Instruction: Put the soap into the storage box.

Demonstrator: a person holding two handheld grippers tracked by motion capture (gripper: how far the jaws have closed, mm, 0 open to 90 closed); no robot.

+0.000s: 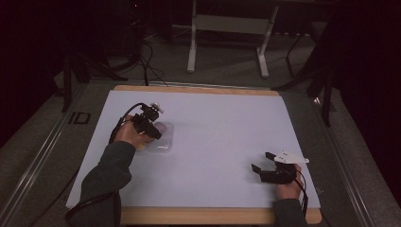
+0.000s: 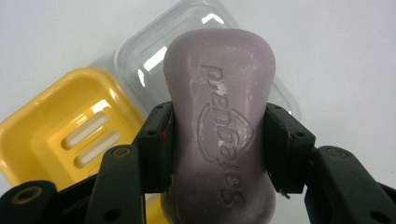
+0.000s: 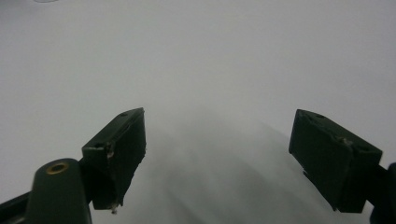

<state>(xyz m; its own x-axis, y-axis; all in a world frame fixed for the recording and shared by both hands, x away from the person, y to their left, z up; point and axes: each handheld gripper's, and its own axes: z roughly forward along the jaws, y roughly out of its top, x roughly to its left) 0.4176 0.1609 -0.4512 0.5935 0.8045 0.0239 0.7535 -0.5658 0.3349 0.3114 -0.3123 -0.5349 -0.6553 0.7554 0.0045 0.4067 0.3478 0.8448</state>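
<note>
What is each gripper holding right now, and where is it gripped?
The left gripper clamps a purple soap bar across its narrow waist. The right gripper is open, holding nothing.

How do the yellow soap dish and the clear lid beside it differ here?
The yellow soap dish is opaque with two drain slots; the clear lid is see-through and unslotted. The soap bar in the left gripper covers much of the lid but little of the dish. Both are rounded rectangles.
</note>
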